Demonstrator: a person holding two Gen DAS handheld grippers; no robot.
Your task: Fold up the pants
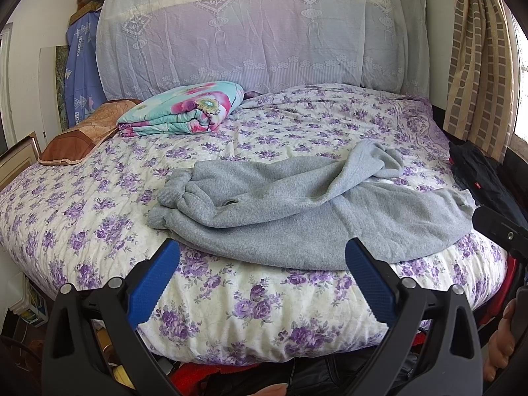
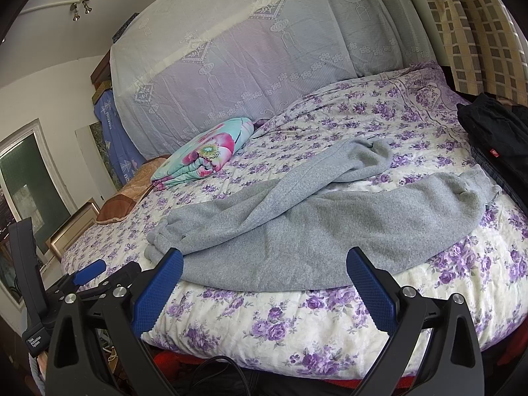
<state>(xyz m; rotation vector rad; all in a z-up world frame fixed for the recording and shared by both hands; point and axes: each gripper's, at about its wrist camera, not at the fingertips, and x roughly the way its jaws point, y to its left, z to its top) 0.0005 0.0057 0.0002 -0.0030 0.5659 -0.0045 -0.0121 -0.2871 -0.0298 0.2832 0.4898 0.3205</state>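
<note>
Grey pants [image 1: 297, 204] lie crumpled on the bed [image 1: 264, 313]. Left gripper [image 1: 262, 257] and right gripper [image 2: 264, 264]: wide open, empty.

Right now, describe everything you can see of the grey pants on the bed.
The grey fleece sweatpants lie unfolded and rumpled on the purple-flowered quilt, near its front edge. The fabric looks soft and fuzzy. Two ribbed ankle cuffs sit together at the left; one leg twists over the other toward the middle, and the waist end bunches at the right, close to a dark garment but whether they touch is unclear. Both claws are open short of it; nothing grips it.
</note>
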